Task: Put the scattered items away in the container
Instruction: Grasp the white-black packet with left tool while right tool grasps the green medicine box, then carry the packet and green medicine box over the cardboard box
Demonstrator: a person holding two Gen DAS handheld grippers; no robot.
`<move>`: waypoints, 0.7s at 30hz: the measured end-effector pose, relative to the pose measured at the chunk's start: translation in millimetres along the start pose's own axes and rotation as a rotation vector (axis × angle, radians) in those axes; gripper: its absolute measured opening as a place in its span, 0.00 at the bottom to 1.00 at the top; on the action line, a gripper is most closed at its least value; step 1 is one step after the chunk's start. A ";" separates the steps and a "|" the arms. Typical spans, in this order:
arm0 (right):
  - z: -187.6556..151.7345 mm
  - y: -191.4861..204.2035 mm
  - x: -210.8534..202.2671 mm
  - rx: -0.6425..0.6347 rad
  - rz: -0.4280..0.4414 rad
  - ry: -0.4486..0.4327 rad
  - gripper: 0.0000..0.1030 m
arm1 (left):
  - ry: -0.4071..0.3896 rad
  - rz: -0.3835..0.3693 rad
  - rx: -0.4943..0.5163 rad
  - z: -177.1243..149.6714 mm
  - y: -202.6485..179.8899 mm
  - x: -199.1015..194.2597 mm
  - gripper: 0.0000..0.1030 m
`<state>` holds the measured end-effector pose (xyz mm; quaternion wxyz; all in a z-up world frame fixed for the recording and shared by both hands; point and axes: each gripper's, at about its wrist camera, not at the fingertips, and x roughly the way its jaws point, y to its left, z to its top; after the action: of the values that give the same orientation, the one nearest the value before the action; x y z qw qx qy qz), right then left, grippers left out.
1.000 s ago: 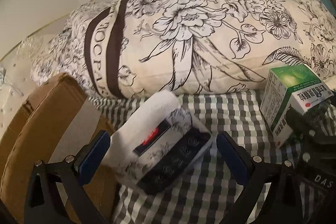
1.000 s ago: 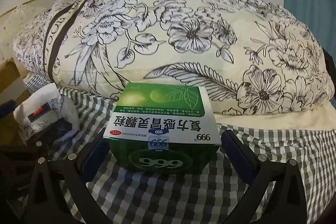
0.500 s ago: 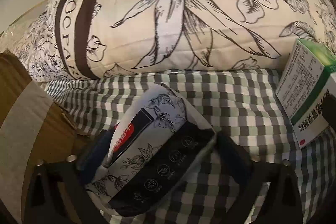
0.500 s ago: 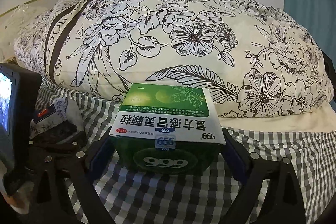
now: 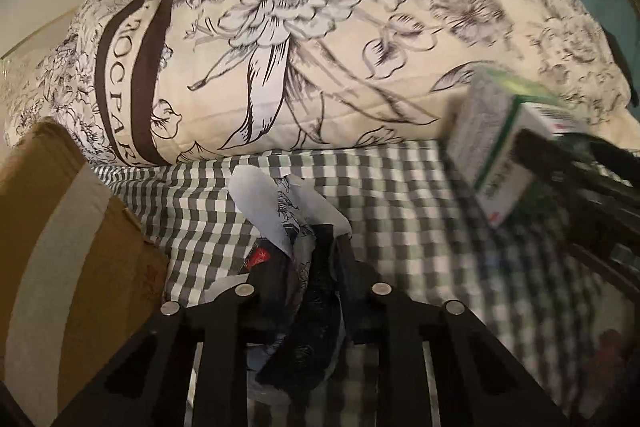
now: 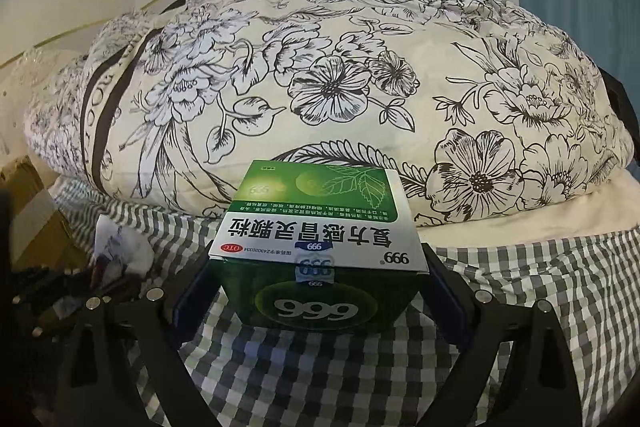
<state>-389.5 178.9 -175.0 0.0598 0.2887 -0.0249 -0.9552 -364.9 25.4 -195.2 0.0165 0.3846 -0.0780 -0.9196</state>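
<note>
Your left claw was clamped tight on the soft tissue pack, squeezing its white, flower-printed plastic wrap into a crumpled wedge between the fingers, with the pale end sticking up and forward. The cardboard box stood just to the left of that claw, its brown flap with a pale tape stripe rising close beside the pack; only a narrow strip of checked bedsheet showed between the box edge and the claw.

Your right claw was closed on the medicine carton, its blue-padded fingers pressed against the two side walls. The carton was stiff, square-edged card, green and white with "999" printed on it, held level with its lettering upside down to the camera. In the left wrist view the same carton appeared blurred at the right, raised clear of the sheet.

Ahead of both claws the big quilted pillow closed off the far side: cream fabric, puffy and rounded, printed with dark line-drawn flowers and a brown band. The sheet between it and you was flat, grey-and-white checked cloth, and it gave you open room in the middle and to the right. A cream sheet edge lay under the pillow on the right.
</note>
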 end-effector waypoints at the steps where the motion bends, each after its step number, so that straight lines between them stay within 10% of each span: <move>1: 0.3 -0.9 -0.1 0.003 0.003 0.001 0.89 | -0.009 -0.012 -0.008 -1.4 -1.5 -9.2 0.20; 14: 5.5 -7.5 -1.3 0.046 -0.010 0.007 0.89 | -0.011 -0.183 0.028 -16.5 5.9 -124.8 0.20; 21: 7.3 30.3 -96.7 0.018 -0.017 -0.038 0.89 | -0.038 -0.234 -0.036 -34.0 45.2 -190.2 0.20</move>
<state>-310.6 161.4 -113.4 0.0487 0.2713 -0.0323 -0.9607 -208.2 -6.5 -77.6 -0.0858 0.3732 -0.0165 -0.9236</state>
